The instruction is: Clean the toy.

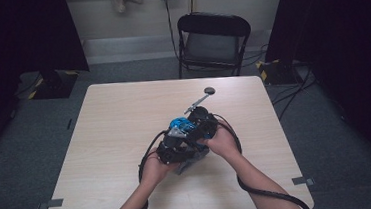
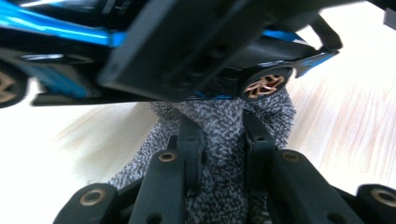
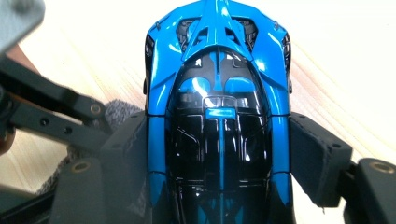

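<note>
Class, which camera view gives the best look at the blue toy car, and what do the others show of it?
The right gripper view: the blue toy car is seen from above, sharp, between that tool's jaws. The left gripper view shows its side and a bronze wheel, blurred. The high view shows a small blue patch between the hands.

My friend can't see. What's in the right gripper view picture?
A shiny blue and black toy car, seen from above, is squeezed between the right gripper's two black jaws. It sits over a pale wooden table. At the left, a bit of grey cloth shows beside part of the left gripper.
</note>
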A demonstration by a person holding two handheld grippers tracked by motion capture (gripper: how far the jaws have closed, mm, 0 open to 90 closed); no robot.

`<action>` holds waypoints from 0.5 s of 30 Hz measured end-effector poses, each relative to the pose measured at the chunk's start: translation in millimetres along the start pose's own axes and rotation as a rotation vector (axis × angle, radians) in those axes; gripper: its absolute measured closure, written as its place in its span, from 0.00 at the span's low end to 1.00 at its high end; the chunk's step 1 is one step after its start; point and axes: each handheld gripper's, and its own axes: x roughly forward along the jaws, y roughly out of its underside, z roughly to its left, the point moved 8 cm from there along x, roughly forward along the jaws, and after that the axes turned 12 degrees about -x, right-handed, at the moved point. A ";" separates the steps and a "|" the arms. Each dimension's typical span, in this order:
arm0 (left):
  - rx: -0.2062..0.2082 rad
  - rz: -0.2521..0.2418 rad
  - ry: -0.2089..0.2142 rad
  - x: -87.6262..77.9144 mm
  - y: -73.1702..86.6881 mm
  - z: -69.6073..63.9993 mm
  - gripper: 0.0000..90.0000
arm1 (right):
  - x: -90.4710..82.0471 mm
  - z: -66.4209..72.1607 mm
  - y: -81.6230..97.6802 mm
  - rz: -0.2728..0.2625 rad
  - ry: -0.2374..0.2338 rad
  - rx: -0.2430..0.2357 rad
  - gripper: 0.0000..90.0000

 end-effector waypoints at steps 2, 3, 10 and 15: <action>0.006 0.004 0.002 1.0 0.8 -1.5 0.82 | 0.5 -0.1 -0.1 0.001 0.001 0.001 0.32; 0.012 0.005 0.006 1.4 1.1 -2.0 0.82 | 0.6 -0.2 -0.3 0.001 0.001 0.002 0.32; 0.025 0.008 0.022 4.9 2.3 -9.4 0.82 | 0.4 -1.7 -2.3 -0.006 0.007 0.012 0.32; 0.028 0.006 0.032 6.6 2.1 -14.2 0.81 | 0.2 -2.8 -2.9 -0.002 0.003 0.021 0.32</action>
